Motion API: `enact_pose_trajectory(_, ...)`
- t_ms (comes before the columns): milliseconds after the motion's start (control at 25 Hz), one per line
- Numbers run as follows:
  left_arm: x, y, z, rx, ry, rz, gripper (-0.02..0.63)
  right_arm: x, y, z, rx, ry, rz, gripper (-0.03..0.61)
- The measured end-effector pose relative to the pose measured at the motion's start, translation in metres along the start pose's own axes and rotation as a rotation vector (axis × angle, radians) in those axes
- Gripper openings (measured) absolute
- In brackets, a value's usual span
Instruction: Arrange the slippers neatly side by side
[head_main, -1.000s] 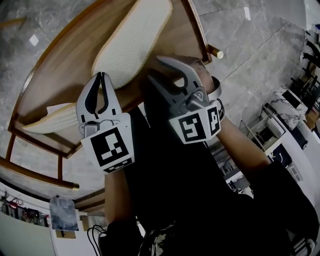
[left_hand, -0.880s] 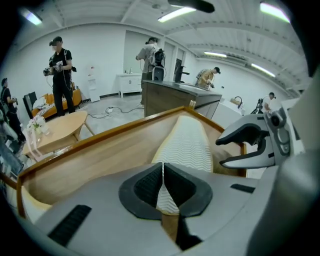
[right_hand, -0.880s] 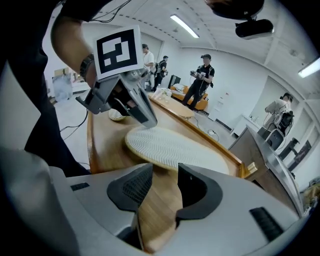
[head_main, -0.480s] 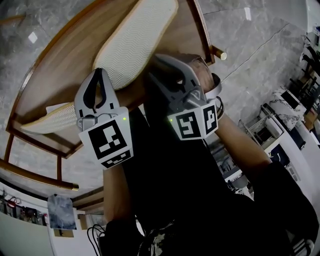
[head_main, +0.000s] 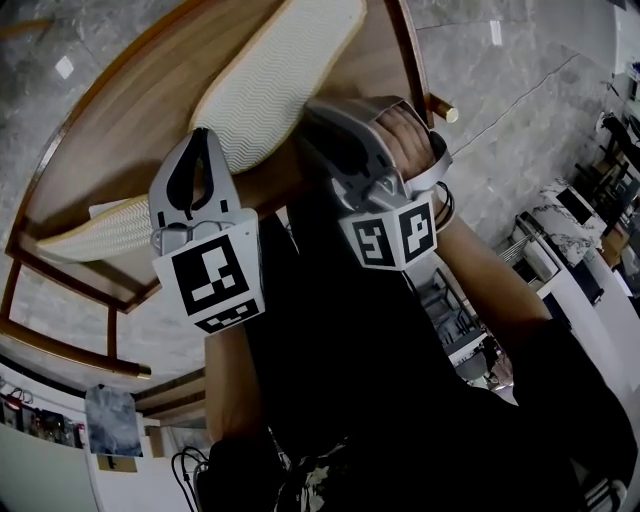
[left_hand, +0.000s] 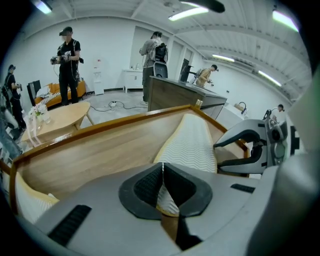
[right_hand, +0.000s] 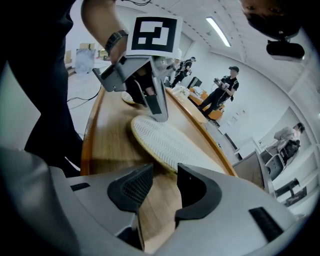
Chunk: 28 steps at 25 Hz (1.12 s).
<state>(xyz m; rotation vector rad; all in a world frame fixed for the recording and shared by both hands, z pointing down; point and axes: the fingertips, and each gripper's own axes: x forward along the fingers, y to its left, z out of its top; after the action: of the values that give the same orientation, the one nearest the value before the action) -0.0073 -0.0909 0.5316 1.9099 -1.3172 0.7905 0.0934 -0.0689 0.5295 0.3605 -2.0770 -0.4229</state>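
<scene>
- Open-plan lab hall: white walls, strip lights (left_hand: 187, 12) along ceiling.
- Standing people (left_hand: 67, 55) with handheld devices, spread about the room.
- Grey counter (left_hand: 172, 95), orange sofa (left_hand: 52, 93), cables (left_hand: 112, 105) across floor.
- Grey stone-look floor tiles (head_main: 520, 130); cluttered desks (head_main: 580, 205) at room edge.

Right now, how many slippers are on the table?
2. The first slipper lies sole-up across the middle of the table. The second slipper lies at the table's left edge, one end hidden behind the left gripper. No others show.
</scene>
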Motion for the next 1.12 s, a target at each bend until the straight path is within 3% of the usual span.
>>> enact_pose_trajectory(280,0.001,0.001,0.0,-0.022,-0.004,0.005,0.005,0.009,0.002,0.01,-0.131,-0.022,0.026,0.123)
enact_pose_trajectory(720,-0.006,0.003,0.001,-0.074,-0.031,0.023,0.005,-0.001,-0.003,0.023,-0.152,-0.079,0.043,0.08)
enact_pose_trajectory(1120,-0.035,-0.004,0.014,-0.124,-0.115,0.016,0.005,-0.021,-0.009,0.054,-0.127,-0.121,0.043,0.044)
